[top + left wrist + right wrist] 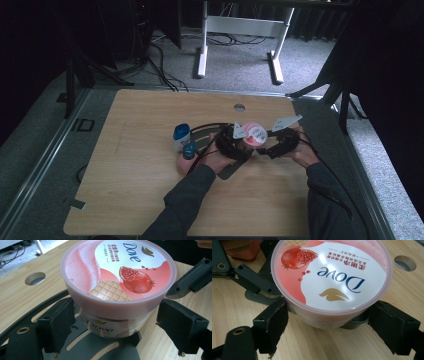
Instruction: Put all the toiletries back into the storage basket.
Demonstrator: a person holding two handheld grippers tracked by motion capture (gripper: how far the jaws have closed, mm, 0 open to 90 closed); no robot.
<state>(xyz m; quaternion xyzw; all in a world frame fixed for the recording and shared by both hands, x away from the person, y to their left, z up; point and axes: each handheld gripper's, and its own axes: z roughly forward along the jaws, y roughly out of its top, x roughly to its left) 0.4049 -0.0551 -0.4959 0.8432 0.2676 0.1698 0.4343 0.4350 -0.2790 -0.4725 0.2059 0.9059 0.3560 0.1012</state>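
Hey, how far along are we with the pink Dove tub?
Done: both grippers have reached the Dove tub, one from each side. In hand: the left gripper brackets the tub's body, the right gripper sits under the lid rim; whether either is gripping, I cannot tell. Left: the pink lid is on, so opening remains.

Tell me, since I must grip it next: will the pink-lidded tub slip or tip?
The tub looks rigid plastic, so it probably won't crush. Its glossy lid may be slippery. Wide and squat, it seems unlikely to tip.
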